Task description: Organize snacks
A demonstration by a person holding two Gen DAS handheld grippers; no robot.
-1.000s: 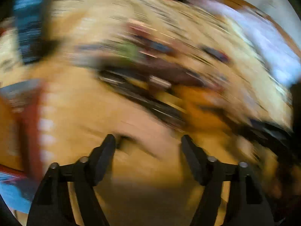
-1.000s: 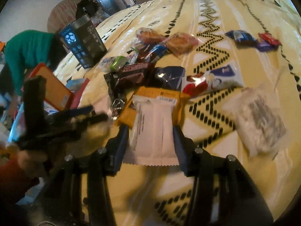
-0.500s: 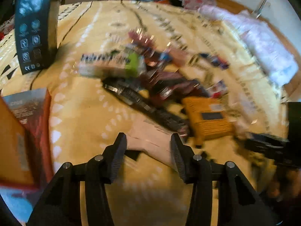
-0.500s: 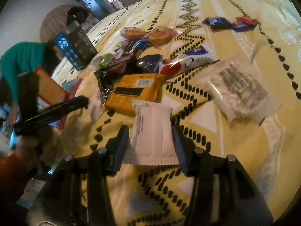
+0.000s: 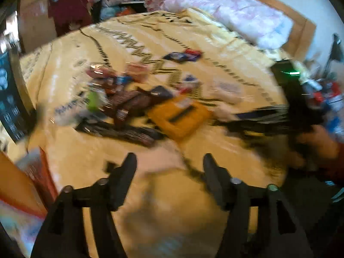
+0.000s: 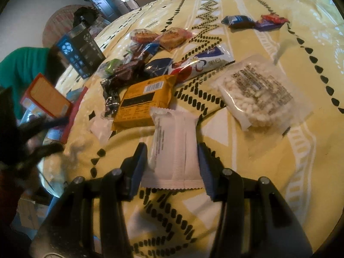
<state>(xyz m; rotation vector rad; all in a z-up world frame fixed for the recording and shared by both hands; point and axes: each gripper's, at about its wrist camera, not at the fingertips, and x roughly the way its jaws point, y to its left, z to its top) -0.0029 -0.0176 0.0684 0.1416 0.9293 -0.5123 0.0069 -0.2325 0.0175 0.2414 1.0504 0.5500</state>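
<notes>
A: Snacks status? Right gripper (image 6: 173, 161) first.

B: Right jaws pinch a white wrapped bar (image 6: 175, 148) by its sides, both pads pressing on the packet, its crimped lower edge between the fingers. Bar sits above the yellow patterned bedspread (image 6: 268, 172), just in front of the orange flat pack (image 6: 144, 101).

A: Left gripper (image 5: 169, 167)?

B: Jaws spread, and they have just been opening. Pads touch nothing. Something pale and blurred lies on the cloth between and beyond the tips; can't tell what it is. Whole left view is smeared.

A: Where's the rest of the pile?

B: Middle of the bedspread. Behind the orange pack: dark brown wrappers (image 6: 126, 71), a dark blue packet (image 6: 159, 64), a long white-red-blue tube pack (image 6: 204, 62). Clear bag of white pellets (image 6: 255, 94) lies to the right of the orange pack, apart from it. Two round pastries in clear wrap (image 6: 161, 36) further back. Small blue and red candies (image 6: 253, 21) well apart, far right.

A: Anything off the pile?

B: Dark printed box (image 6: 80, 51) stands upright at the left edge of the bed, orange carton (image 6: 46, 96) near it. Small white torn scrap (image 6: 101, 126) just left of the orange pack.
</notes>
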